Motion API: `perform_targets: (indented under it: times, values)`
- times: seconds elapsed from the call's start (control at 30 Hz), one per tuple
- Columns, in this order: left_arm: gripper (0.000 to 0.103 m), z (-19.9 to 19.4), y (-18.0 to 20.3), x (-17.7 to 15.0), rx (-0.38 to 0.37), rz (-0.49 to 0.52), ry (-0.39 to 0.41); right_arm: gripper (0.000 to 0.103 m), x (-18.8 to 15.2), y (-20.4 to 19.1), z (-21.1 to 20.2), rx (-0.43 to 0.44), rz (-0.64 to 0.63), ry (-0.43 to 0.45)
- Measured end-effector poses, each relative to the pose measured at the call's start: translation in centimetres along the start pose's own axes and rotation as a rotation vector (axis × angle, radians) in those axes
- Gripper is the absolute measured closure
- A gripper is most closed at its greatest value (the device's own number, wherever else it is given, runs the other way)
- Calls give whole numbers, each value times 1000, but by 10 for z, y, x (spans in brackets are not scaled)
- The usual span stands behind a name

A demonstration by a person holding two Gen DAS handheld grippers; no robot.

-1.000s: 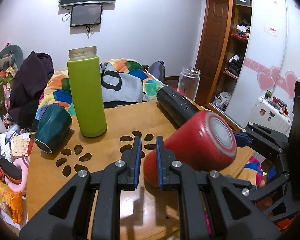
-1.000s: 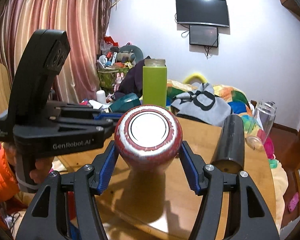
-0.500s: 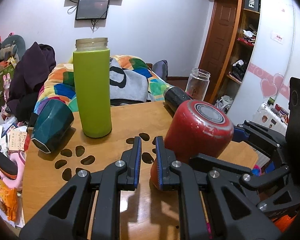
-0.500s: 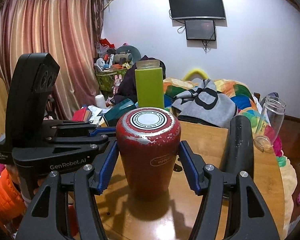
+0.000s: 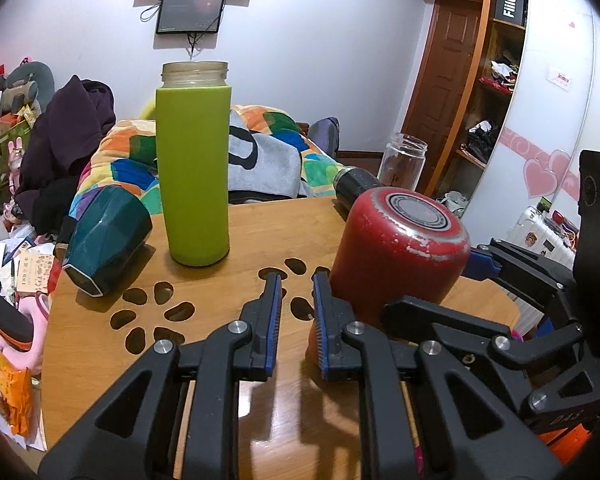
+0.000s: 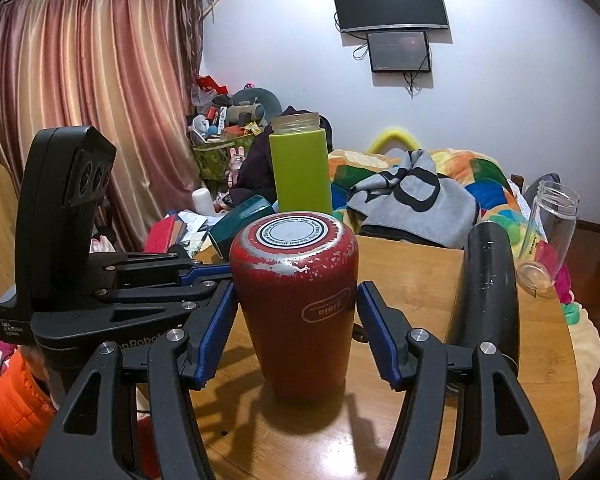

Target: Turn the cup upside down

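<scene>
The red cup (image 6: 294, 304) now stands base-up on the table (image 6: 412, 432); right gripper (image 6: 294, 334) released, left gripper (image 5: 294, 320) empty, narrowly parted; only withdrawal remains.

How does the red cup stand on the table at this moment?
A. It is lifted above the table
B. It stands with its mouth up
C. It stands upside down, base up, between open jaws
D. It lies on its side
C: the red cup rests on the table with its labelled base facing up, and the right gripper jaws stand apart from its sides.
</scene>
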State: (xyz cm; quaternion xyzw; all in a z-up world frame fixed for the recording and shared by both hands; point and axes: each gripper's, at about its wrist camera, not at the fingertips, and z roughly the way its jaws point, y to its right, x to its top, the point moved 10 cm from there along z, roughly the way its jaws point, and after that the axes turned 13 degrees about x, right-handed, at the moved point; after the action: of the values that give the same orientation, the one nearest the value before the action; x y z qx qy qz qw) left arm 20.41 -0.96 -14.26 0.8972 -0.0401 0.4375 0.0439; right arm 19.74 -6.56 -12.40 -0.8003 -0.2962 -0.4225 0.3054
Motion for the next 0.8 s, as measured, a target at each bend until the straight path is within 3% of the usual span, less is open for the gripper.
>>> perform_targets:
  times: [0.27,0.4,0.67,0.8]
  values:
    - [62,-17,-12,0,38,-27,44,43,1,-5,-18,-13,-12,15]
    - [51,-37,-20,3,72,-48,95,27,8,-7,-42,-39,-20,65]
    - [28,-92,-18,16,183,-9,253,17,23,-1,-87,-114,-1,132]
    - [8,-118,-11,20,200,-13,313,12,27,0,-105,-142,13,154]
